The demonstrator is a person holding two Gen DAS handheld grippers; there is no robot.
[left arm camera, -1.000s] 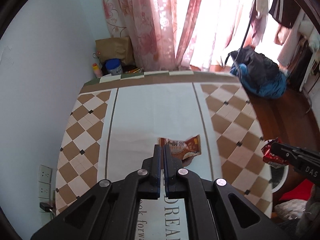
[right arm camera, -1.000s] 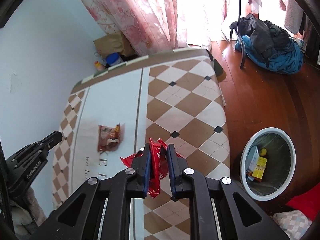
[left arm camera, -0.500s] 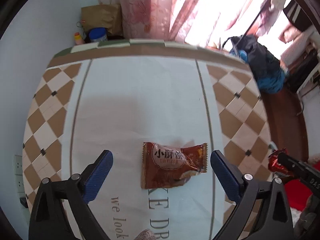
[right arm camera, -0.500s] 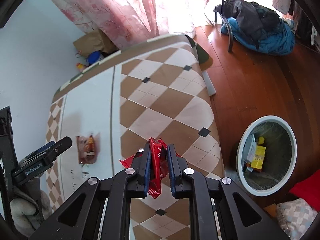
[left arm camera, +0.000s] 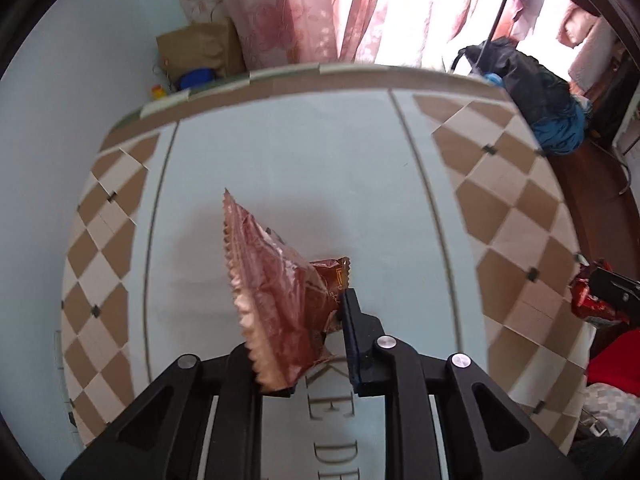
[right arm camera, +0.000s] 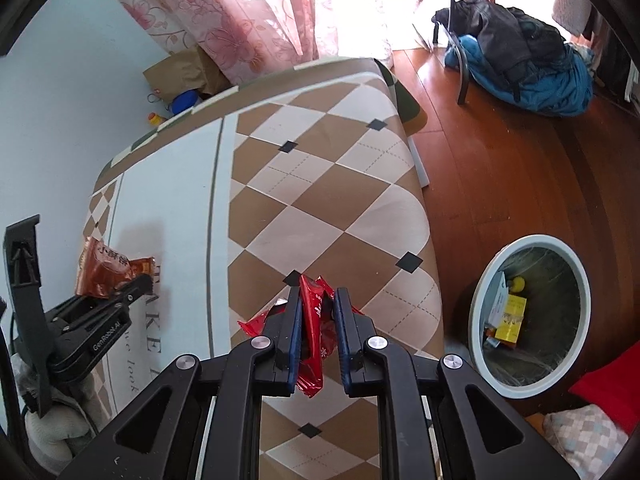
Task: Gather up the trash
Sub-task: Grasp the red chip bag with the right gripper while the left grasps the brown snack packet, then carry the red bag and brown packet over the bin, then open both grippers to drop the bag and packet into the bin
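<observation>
A brown snack wrapper (left arm camera: 276, 292) stands crumpled on edge between the jaws of my left gripper (left arm camera: 316, 312), which are closing and pinch it just above the pale middle strip of the table (left arm camera: 300, 168). In the right wrist view the same wrapper (right arm camera: 104, 268) sticks up from the left gripper (right arm camera: 136, 284) at the far left. My right gripper (right arm camera: 319, 296) is shut on a red foil wrapper (right arm camera: 314, 320) and hangs over the checkered cloth near the table's right edge. From the left wrist view the red wrapper (left arm camera: 588, 304) shows at the right border.
A white round bin (right arm camera: 476, 308) with a liner and some packaging inside stands on the wooden floor right of the table. A heap of blue and black clothing (right arm camera: 520, 60) lies by the window. A paper bag (right arm camera: 180, 72) and small containers sit behind the table's far edge.
The left gripper opened wide over the flat brown wrapper, sank, and has closed on it, crumpling it upright. The right gripper came down a little with the red wrapper still held.
</observation>
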